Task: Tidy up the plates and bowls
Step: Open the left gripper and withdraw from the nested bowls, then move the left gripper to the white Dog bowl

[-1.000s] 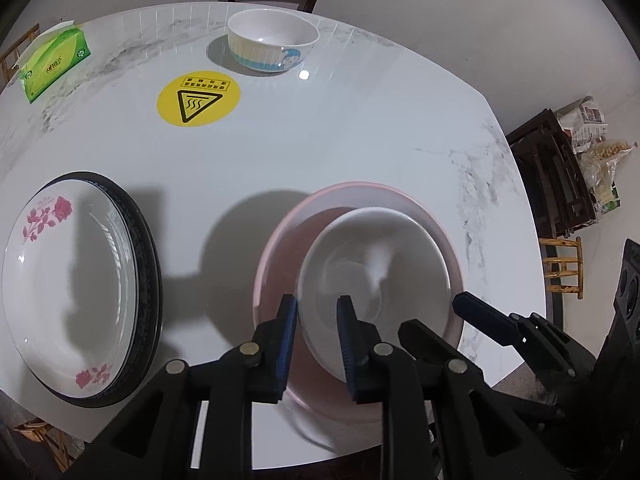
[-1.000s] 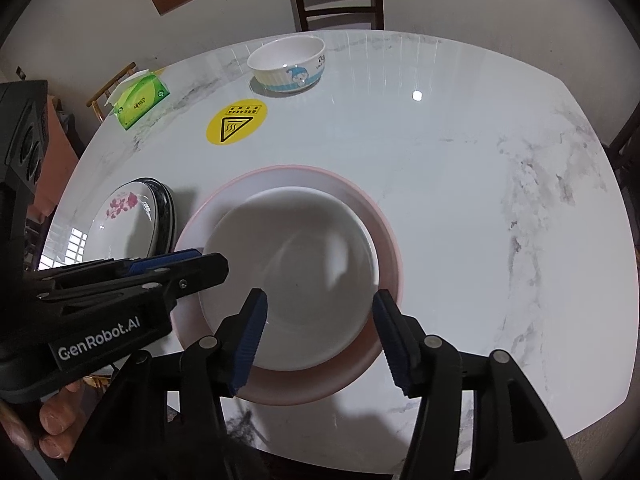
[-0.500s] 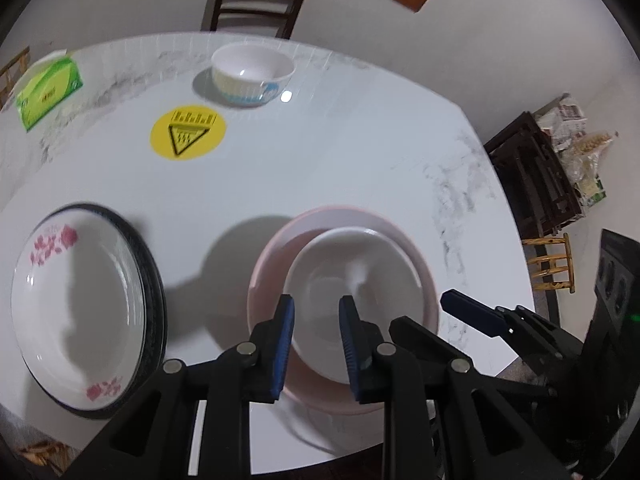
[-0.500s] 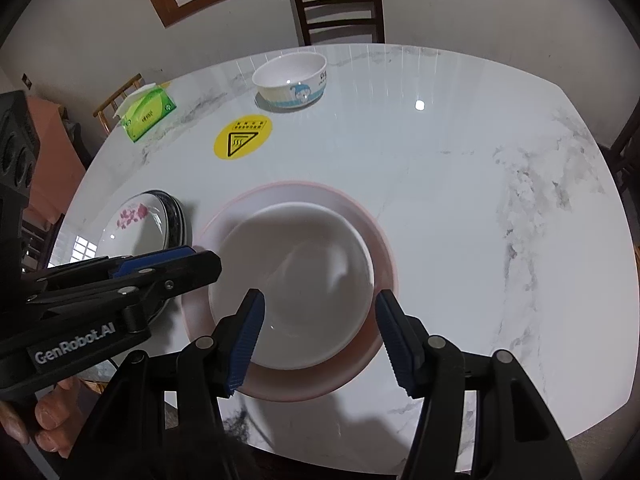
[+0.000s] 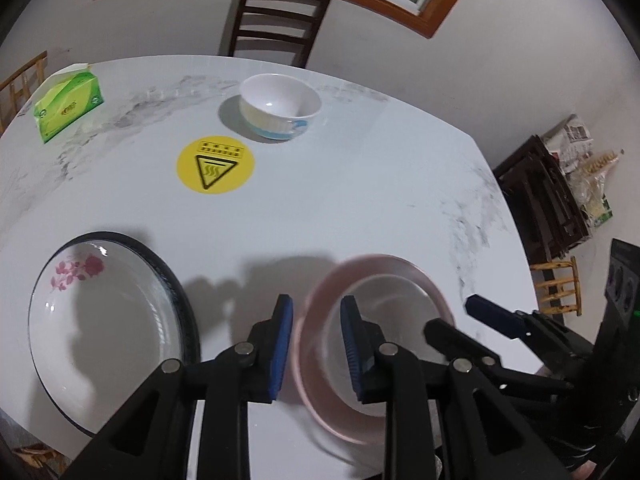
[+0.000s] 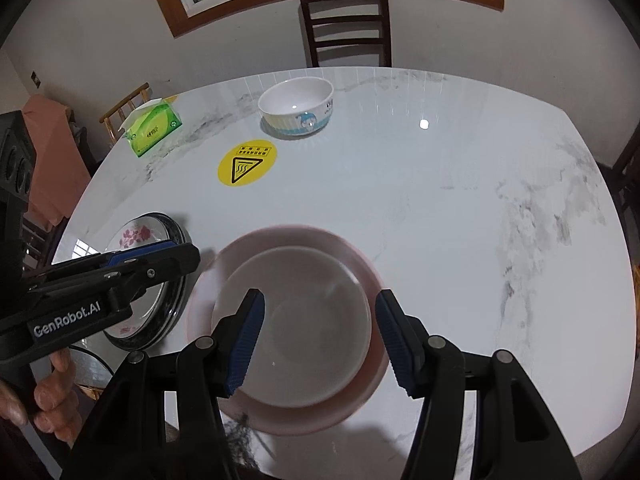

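A white bowl (image 6: 304, 320) sits in a pink plate (image 6: 304, 420) near the table's front edge; both look smeared while the table is sharp. My left gripper (image 5: 316, 340) hovers at the pink plate's (image 5: 318, 384) left rim. Its jaws stand a narrow gap apart, with the rim showing between them and no firm hold visible. My right gripper (image 6: 318, 336) is open above the bowl, one pad on each side, touching nothing. A white plate with pink flowers (image 5: 104, 320) lies on a black plate (image 5: 176, 288) to the left. A cartoon-printed bowl (image 5: 280, 100) stands at the back.
A green tissue box (image 5: 66, 106) sits at the back left, and a yellow warning sticker (image 5: 215, 164) lies flat on the marble table (image 6: 460, 208). A dark chair (image 6: 346, 28) stands behind the table. A person's hand (image 6: 52, 404) holds the left gripper (image 6: 180, 254).
The left gripper has risen and drawn back, from over the bowl's left edge to the pink plate's left rim. The plate and bowl, sharp before, are now smeared. The right gripper has barely moved.
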A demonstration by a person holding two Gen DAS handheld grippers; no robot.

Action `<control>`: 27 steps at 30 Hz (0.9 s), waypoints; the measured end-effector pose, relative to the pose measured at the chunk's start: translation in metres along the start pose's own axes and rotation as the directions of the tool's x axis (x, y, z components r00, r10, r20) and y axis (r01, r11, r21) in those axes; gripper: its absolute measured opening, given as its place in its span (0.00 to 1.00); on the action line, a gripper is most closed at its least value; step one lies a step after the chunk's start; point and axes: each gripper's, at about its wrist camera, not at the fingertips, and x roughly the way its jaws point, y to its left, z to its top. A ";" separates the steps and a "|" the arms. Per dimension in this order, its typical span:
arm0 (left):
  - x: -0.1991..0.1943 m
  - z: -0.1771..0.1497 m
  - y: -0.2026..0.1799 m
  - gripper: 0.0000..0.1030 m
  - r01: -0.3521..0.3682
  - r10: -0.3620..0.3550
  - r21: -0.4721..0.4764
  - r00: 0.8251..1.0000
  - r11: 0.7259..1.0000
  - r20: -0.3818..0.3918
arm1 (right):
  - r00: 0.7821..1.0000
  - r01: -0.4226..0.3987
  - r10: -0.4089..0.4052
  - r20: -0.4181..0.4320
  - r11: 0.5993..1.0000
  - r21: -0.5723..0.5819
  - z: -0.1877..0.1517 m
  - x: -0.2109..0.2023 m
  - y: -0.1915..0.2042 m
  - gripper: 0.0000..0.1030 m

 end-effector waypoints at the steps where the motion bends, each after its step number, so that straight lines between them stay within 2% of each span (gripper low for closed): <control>1: 0.001 0.001 0.002 0.24 -0.002 0.002 -0.005 1.000 1.000 0.000 | 1.000 0.004 -0.004 0.000 1.000 -0.004 0.001 0.001 0.000 0.54; 11: 0.017 0.025 0.026 0.24 -0.038 0.038 -0.059 0.999 0.998 -0.009 | 1.000 0.000 0.000 -0.021 1.000 0.015 0.031 0.023 -0.013 0.54; 19: 0.027 0.065 0.054 0.24 -0.066 0.068 -0.130 0.998 0.989 0.016 | 0.996 -0.053 0.058 -0.062 0.994 0.092 0.073 0.052 -0.043 0.54; 27: 0.042 0.122 0.078 0.24 0.050 -0.036 -0.226 0.997 0.973 0.067 | 0.981 -0.163 0.176 -0.081 0.977 0.140 0.118 0.081 -0.050 0.54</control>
